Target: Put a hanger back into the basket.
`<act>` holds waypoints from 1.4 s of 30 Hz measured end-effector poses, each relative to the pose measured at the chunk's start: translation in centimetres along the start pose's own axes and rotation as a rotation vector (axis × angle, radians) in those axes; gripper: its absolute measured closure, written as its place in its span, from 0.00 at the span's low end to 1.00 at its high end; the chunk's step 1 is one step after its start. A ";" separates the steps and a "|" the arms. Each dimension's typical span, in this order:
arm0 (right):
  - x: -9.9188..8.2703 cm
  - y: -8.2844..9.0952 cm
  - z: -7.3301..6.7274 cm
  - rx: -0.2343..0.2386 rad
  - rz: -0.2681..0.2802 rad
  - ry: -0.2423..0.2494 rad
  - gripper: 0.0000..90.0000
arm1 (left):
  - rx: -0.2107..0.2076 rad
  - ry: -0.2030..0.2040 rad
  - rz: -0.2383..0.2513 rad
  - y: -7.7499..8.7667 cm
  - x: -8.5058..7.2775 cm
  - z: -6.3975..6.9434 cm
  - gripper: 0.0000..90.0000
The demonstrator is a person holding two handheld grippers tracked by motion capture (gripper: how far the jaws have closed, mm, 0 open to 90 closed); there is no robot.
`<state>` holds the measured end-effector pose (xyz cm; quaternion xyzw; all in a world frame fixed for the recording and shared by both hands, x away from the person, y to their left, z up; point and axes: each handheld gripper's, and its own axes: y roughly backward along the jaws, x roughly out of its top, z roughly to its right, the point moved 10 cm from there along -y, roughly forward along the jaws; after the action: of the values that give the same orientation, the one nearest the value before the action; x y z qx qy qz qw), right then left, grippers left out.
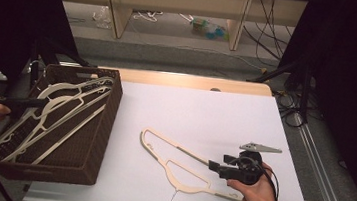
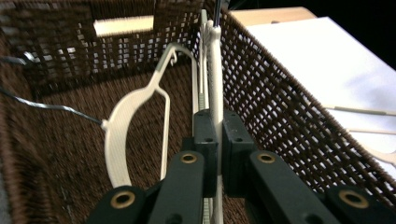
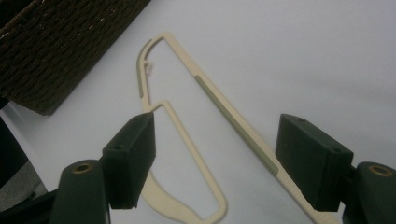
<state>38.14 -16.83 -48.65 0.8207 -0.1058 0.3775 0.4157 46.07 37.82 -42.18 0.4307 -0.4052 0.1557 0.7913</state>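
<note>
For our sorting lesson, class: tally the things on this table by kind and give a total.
Cream plastic coat hangers: 3, two overlapping in the basket, possibly more.
Brown woven basket: 1
Black tools: 2, left hand-held gripper, right hand-held gripper.
Total: 6

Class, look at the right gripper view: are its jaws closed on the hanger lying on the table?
No. The right gripper has its jaws standing wide apart above the hanger, with neither pad pressing on it.
</note>
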 end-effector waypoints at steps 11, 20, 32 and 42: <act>0.0 0.1 -0.2 0.012 0.000 0.010 0.33 | 0.149 0.049 -0.088 -1.6 -2.6 -2.6 0.93; -0.2 -0.1 -0.4 0.020 -0.018 0.020 0.33 | 0.291 0.021 -0.124 -0.7 -2.8 -3.6 0.73; -0.5 0.3 0.3 -0.003 -0.052 0.048 0.33 | 0.337 -0.085 0.074 2.3 0.7 4.0 0.50; -0.8 0.4 1.5 -0.021 -0.098 0.085 0.28 | 0.149 -0.177 0.130 2.8 0.8 14.6 0.42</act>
<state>38.17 -18.35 -49.55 0.8037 -0.0513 0.3902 0.4462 37.52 27.54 -35.66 0.4733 -0.4878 0.1977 0.7064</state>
